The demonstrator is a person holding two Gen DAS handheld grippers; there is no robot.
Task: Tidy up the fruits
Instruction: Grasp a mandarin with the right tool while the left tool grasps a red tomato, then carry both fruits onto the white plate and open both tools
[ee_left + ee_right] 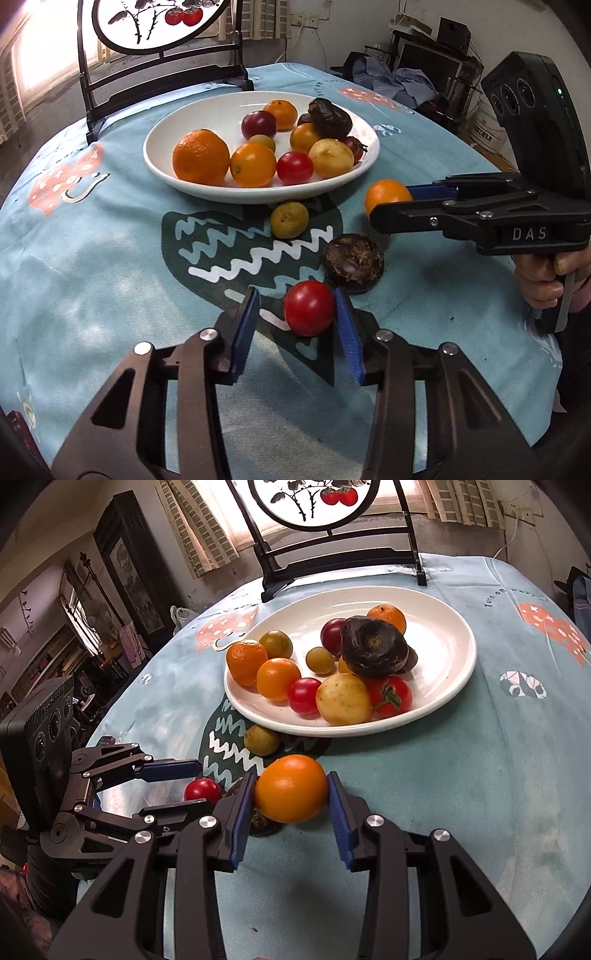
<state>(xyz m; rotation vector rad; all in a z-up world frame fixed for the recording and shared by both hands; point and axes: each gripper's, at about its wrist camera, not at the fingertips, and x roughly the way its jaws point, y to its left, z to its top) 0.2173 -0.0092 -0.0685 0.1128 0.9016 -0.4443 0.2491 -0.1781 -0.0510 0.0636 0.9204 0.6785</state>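
A white plate (159, 155) holds several fruits: oranges, red and yellow tomatoes, dark water chestnuts. On the blue cloth in front lie a red tomato (309, 307), a dark water chestnut (353, 263) and a small green-yellow fruit (289, 219). My left gripper (297, 328) is open around the red tomato; its right pad touches it. My right gripper (291, 805) is shut on an orange tomato (290, 788) and holds it above the cloth near the plate (454, 657). The right gripper also shows in the left wrist view (397, 206).
A dark wooden stand (162, 62) with a round painted panel stands behind the plate. The table's edge curves away at the right, with clutter and a monitor (428, 62) beyond. The left gripper shows in the right wrist view (184, 786).
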